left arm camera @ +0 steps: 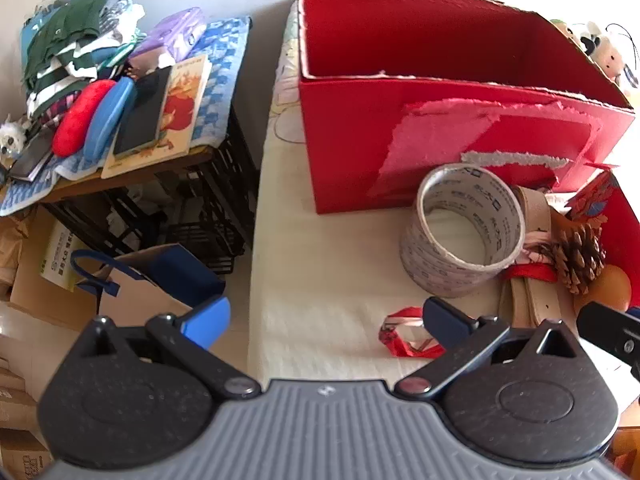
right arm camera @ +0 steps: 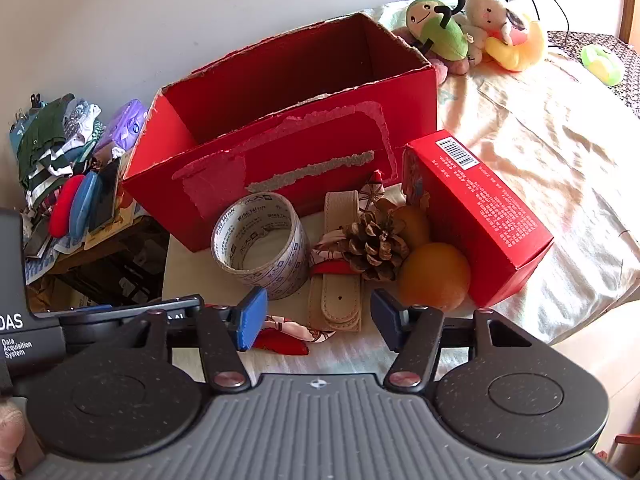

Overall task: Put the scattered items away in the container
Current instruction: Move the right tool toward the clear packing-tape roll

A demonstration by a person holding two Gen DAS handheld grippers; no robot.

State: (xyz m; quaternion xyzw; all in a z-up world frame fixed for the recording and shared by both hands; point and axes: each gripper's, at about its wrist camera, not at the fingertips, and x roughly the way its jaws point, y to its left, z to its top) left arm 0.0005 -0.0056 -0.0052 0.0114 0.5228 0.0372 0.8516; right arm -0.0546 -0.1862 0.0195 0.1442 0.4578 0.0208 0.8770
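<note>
A big open red cardboard box (left arm camera: 460, 136) (right arm camera: 280, 152) stands on the bed. In front of it lie a roll of tape (left arm camera: 464, 228) (right arm camera: 262, 240), a beige belt (right arm camera: 338, 280), a pine cone (right arm camera: 374, 246) (left arm camera: 580, 256), an orange (right arm camera: 434, 276), a small red carton (right arm camera: 476, 212) and a red-white scarf (right arm camera: 288, 336) (left arm camera: 404, 332). My left gripper (left arm camera: 332, 320) is open and empty, low, left of the tape. My right gripper (right arm camera: 318, 320) is open and empty, just above the belt's near end.
Plush toys (right arm camera: 480, 28) sit behind the box on the wrinkled cream sheet (right arm camera: 552, 140). Left of the bed, a cluttered side table (left arm camera: 120, 120) holds clothes, books and cases over black crates (left arm camera: 208, 208). A paper bag (left arm camera: 152, 284) stands on the floor.
</note>
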